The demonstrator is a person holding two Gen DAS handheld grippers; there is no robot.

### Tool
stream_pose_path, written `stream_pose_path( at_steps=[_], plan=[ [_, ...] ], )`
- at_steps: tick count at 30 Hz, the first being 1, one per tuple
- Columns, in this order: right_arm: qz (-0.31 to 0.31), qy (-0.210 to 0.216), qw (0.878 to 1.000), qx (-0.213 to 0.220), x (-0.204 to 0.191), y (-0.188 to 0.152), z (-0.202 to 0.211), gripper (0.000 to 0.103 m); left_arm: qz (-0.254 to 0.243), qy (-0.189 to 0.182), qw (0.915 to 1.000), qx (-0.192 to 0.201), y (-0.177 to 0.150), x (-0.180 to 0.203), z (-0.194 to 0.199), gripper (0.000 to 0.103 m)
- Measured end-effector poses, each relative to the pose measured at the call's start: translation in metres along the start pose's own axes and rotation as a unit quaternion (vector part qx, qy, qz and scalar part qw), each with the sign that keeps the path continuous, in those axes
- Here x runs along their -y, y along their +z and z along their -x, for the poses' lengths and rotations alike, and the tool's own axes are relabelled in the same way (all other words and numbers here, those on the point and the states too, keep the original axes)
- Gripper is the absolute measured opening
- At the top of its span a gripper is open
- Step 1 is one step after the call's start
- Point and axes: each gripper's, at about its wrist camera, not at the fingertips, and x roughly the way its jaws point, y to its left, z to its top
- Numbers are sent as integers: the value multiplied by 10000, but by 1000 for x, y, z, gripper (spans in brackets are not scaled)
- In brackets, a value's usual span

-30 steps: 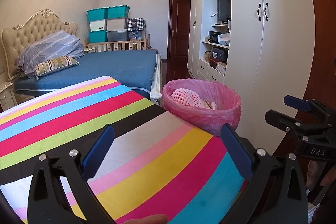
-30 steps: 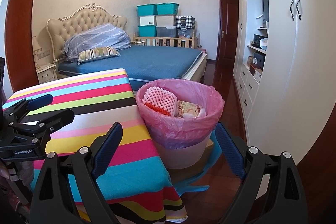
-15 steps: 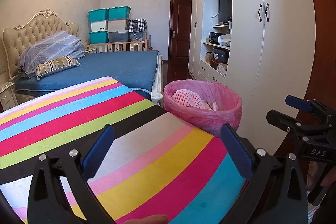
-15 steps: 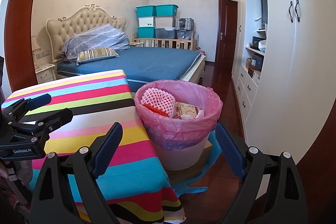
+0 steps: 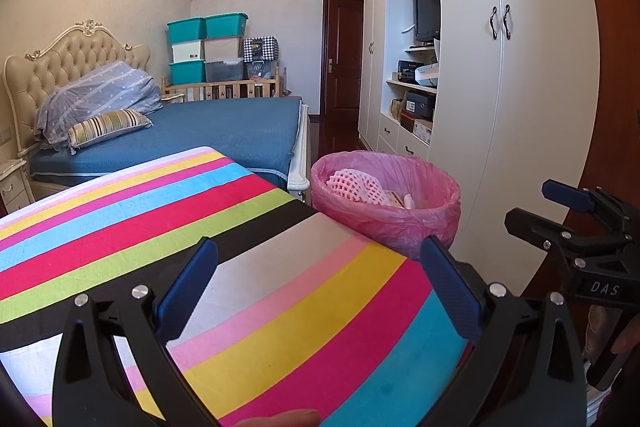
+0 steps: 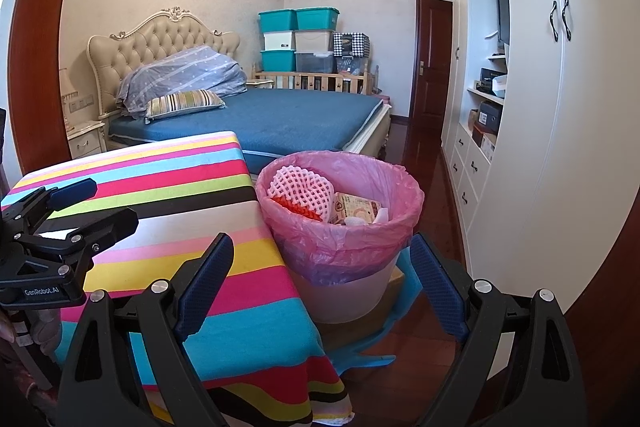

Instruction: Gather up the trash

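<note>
A white bin with a pink liner (image 6: 340, 247) stands on the floor at the table's right side; it also shows in the left wrist view (image 5: 400, 223). Inside lie a pink foam fruit net (image 6: 302, 187), a small printed carton (image 6: 356, 209) and white scraps. My left gripper (image 5: 318, 291) is open and empty over the striped tablecloth (image 5: 160, 211). My right gripper (image 6: 322, 279) is open and empty, in front of the bin and the table's corner. Each gripper appears at the edge of the other's view.
A bed with a blue cover (image 6: 280, 119) lies behind the table. White wardrobes (image 6: 560, 107) line the right wall, with dark wood floor (image 6: 432, 187) between. Stacked storage boxes (image 6: 300, 39) stand at the far wall beside a brown door (image 6: 432, 63).
Both views have shifted only slightly; the bin sits a little lower and to the left in the right wrist view. Both grippers stay open and empty.
</note>
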Motion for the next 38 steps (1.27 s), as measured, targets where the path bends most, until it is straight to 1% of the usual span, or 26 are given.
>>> stream_pose_path(
  at_steps=[23,26,27,31,33,35,38],
  plan=[
    [3,1,10000,0,1,0,0,85,-12,-4,10000,-7,-1,1,0,98],
    [4,-1,10000,-3,1,0,0,85,-23,-7,10000,56,-2,1,2,98],
    [4,-2,10000,-4,1,0,0,85,-14,44,10000,73,-3,1,3,98],
    [10,-9,10000,-26,0,-1,-1,85,-130,70,9998,146,-3,2,6,98],
    [32,-5,10000,-48,-2,-2,-3,85,-137,-4,9999,87,-2,-2,7,98],
    [65,11,9999,-95,-5,-4,-6,85,-152,89,9998,90,0,-11,11,98],
    [189,119,9996,-178,-20,-2,-12,85,83,176,9998,-47,2,-36,21,98]
  ],
)
